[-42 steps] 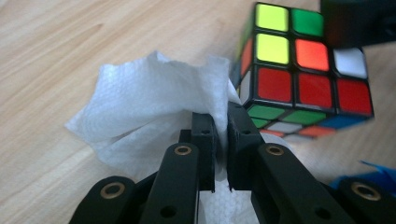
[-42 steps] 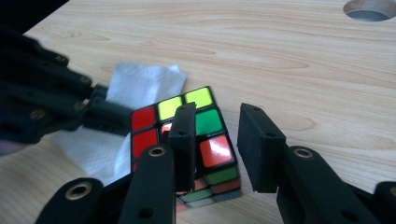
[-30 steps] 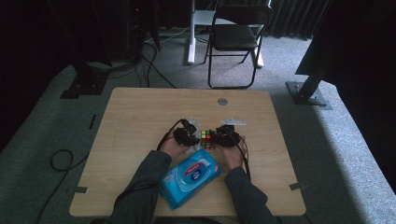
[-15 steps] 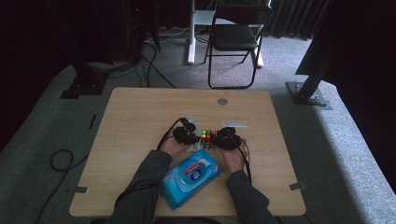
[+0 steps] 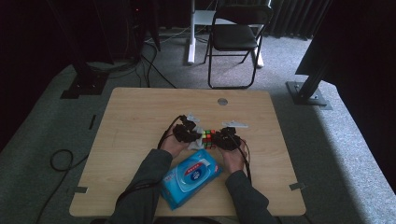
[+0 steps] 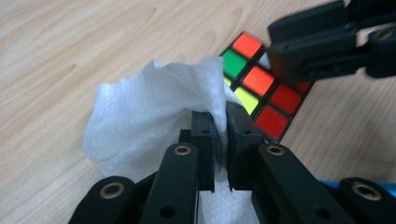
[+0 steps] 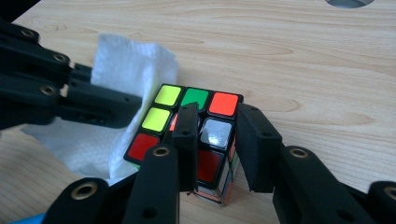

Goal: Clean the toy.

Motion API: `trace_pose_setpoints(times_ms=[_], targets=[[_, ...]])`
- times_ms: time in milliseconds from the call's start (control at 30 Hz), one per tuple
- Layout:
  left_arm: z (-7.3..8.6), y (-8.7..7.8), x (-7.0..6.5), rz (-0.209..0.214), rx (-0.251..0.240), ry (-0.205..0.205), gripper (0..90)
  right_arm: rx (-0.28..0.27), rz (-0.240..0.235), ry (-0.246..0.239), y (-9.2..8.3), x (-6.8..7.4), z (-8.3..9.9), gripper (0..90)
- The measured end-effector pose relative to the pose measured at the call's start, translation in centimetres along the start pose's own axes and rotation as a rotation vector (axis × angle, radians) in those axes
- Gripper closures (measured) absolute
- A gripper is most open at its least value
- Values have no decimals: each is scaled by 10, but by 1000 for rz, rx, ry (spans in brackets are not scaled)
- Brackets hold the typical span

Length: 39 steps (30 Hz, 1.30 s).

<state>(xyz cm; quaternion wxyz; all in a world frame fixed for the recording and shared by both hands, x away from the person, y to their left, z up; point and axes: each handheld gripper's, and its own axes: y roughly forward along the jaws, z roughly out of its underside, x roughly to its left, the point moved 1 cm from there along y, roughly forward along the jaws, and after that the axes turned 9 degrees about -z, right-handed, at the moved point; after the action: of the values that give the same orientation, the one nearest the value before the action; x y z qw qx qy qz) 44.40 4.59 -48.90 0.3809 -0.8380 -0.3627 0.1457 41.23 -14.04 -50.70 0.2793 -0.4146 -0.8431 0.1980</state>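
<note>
White tissue (image 6: 140,121) is pinched in the left gripper (image 6: 219,116) against the puzzle cube (image 7: 191,126) on the table (image 5: 140,112); the right gripper (image 7: 215,135) has just been closing and clamps 1 corner column. A hard wipe could twist a layer or skid the cube free.

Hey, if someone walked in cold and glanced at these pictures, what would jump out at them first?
Probably the bright puzzle cube at the middle of the wooden table, with the right gripper clamped on one corner. Right beside it, the left gripper pinches a crumpled white wipe that touches the cube's side. Nearer the person, a blue pack of wipes lies between the forearms.
</note>
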Motion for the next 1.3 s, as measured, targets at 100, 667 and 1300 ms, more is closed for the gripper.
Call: trace_pose_setpoints(times_ms=[100, 667, 1300], targets=[[-4, -3, -1, 5, -20, -2, 841, -3, -2, 4, 0, 0, 0, 701], [-4, 8, 0, -36, 10, -4, 842, -6, -8, 7, 0, -1, 1, 701], [-3, 13, 3, -66, 27, -31, 836, -11, -12, 20, 0, -1, 2, 693]])
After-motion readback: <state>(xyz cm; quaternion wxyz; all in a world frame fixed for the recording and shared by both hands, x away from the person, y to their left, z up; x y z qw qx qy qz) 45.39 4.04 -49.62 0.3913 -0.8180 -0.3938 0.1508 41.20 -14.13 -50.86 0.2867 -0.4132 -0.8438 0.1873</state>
